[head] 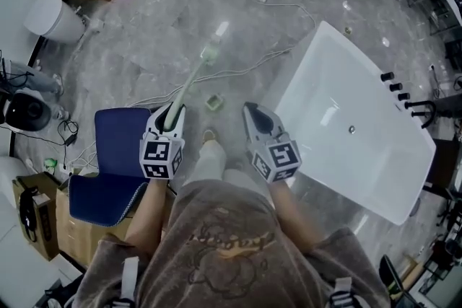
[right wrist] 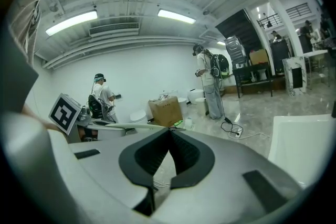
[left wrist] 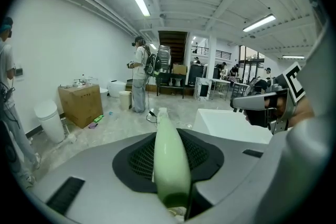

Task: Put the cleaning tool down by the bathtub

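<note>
Grey floor point(head: 144, 47) beside bathtub point(head: 339, 94); left gripper point(head: 173, 112) clamps the cleaning tool point(head: 190, 81)

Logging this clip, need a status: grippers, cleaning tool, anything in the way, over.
Left gripper shut on pale green long-handled brush, not yet set down. Right gripper shut, empty. White bathtub to the right; white cables on the floor beside it.

Bare floor point(head: 166, 32) lies between the bathtub point(head: 325, 97) and blue chair point(head: 119, 141), crossed by white cables point(head: 249, 69).
</note>
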{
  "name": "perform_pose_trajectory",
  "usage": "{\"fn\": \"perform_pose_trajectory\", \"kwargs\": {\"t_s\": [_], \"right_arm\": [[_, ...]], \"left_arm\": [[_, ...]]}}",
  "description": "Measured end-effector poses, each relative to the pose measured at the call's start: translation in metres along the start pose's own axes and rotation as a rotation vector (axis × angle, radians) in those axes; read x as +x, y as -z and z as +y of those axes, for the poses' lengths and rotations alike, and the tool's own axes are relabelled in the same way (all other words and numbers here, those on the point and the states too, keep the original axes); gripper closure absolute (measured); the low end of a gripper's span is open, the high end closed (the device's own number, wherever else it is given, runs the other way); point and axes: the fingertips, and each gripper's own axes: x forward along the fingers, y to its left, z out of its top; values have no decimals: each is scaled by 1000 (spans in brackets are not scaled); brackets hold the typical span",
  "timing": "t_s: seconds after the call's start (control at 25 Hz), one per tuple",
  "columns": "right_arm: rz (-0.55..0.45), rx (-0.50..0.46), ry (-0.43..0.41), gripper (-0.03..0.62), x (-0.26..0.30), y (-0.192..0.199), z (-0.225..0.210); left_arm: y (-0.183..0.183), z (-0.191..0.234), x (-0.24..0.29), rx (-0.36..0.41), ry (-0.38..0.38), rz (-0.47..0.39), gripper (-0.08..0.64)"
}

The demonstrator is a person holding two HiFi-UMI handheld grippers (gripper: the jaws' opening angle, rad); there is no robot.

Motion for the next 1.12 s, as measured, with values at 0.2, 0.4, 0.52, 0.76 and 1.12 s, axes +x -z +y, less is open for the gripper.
{"fn": "perform_pose_trajectory", "kwargs": {"t_s": [0.2,0.4,0.52,0.76,1.12], "right_arm": [[6,27,32,594,15,14,-16],[2,52,52,594,34,26,-30],[12,61,56,594,47,37,-34],[28,59,47,594,76,63,-43],[86,66,41,594,115,121,-56]], "left_arm": [[6,7,23,14,25,25,449],[14,14,47,19,45,32,449],[23,18,61,15,52,40,449],[53,23,91,11,67,70,448],[118,36,133,-17,78,142,449]]}}
